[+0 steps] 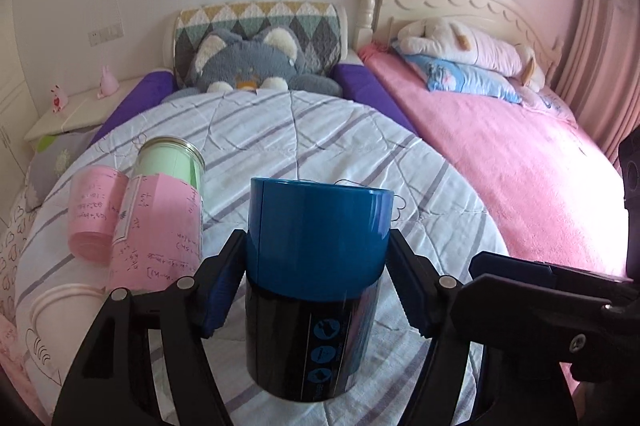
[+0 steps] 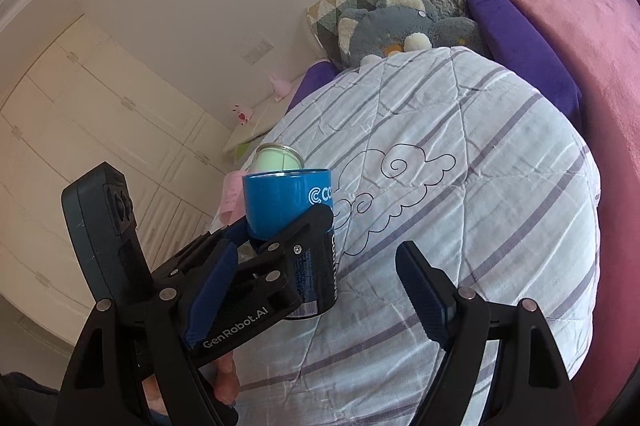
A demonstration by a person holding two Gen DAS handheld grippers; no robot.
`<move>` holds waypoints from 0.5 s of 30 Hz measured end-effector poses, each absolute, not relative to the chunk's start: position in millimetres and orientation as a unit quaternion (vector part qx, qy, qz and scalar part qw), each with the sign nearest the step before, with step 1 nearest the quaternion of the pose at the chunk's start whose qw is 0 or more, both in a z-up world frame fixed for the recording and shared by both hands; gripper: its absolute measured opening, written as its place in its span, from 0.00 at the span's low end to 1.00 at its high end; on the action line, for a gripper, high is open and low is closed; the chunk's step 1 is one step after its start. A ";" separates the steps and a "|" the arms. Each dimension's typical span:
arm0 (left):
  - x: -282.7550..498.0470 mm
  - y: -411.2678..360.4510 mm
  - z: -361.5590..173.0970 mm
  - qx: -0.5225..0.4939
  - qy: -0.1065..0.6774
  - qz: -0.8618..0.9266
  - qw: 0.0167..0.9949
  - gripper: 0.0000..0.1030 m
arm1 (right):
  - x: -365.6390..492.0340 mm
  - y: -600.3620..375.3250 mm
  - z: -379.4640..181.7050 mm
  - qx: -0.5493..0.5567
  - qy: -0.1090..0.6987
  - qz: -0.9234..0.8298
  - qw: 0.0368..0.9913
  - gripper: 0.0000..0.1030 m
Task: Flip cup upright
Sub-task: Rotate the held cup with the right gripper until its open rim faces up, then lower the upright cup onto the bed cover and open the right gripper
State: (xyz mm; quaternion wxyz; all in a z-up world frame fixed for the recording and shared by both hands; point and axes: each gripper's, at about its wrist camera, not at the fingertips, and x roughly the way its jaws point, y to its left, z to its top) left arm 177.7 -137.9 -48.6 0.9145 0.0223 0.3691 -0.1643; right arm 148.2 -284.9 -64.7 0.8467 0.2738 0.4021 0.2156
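The cup is a blue and black cylinder. It stands vertical between my left gripper's fingers, held above the striped quilt. My left gripper is shut on its sides, blue pads on both flanks. In the right wrist view the cup sits in the left gripper, to the left of my right gripper. My right gripper is open and empty over the quilt. Which end of the cup is open I cannot tell.
A clear jar with green and pink paper and a pink paper roll lie on the quilt at left. A grey plush toy leans at the headboard. A pink bed lies to the right, a nightstand to the left.
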 end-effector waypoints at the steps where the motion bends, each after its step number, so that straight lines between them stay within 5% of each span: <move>1: 172.9 -135.6 -47.3 0.019 0.362 -0.165 0.917 0.68 | 145.5 -281.9 -61.4 0.266 0.402 0.214 0.850 0.80; 15: 124.1 -107.1 -50.8 0.003 0.327 -0.172 0.929 0.67 | 111.9 -236.3 -53.0 0.200 0.432 0.217 0.852 0.80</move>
